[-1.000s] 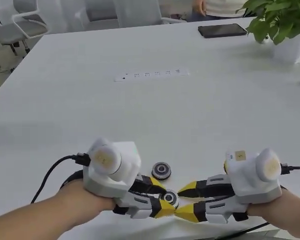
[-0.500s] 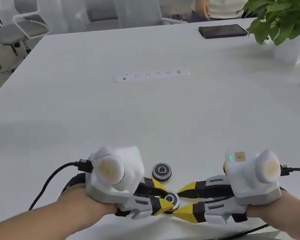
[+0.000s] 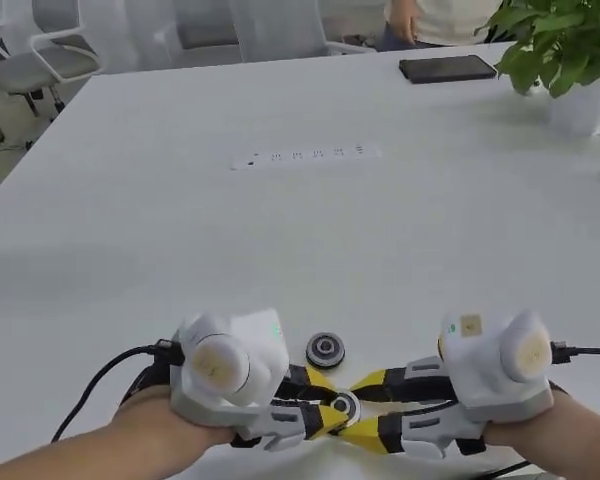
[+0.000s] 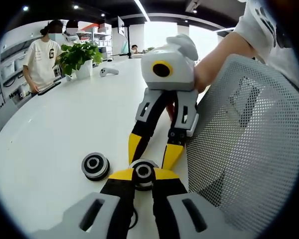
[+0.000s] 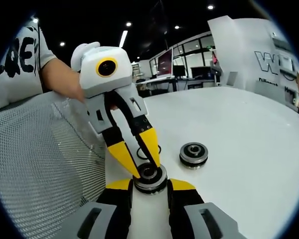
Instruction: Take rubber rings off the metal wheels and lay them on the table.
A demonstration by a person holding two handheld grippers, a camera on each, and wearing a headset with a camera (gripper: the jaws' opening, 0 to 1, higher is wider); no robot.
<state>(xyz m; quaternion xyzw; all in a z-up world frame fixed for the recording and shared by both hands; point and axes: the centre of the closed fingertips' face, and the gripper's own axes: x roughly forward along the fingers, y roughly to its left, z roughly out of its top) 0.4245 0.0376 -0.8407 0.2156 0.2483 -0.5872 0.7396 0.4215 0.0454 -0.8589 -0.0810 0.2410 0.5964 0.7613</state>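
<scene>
A small metal wheel (image 3: 342, 407) with a black rubber ring is held just above the table's near edge between both grippers. My left gripper (image 3: 328, 416) is shut on it from the left and my right gripper (image 3: 356, 420) from the right. The left gripper view has my own yellow tips (image 4: 143, 175) flanking the wheel (image 4: 143, 172), with the right gripper (image 4: 153, 149) facing it. From the right gripper (image 5: 151, 186), the wheel (image 5: 150, 178) sits between my jaws and the left gripper (image 5: 144, 168) touches its top. A second wheel (image 3: 325, 349) lies on the table. A loose thin black ring (image 5: 148, 149) lies behind.
A white power strip (image 3: 305, 154) is set in the table's middle. A dark phone (image 3: 447, 68) and a potted plant (image 3: 560, 40) stand at the far right, with a person (image 3: 435, 15) behind. A mesh chair back (image 4: 239, 149) is close to the near edge.
The head camera has tipped, so the picture shifted. Both grippers stay closed together on the same wheel, and the left one has rolled slightly. The second wheel has not moved.
</scene>
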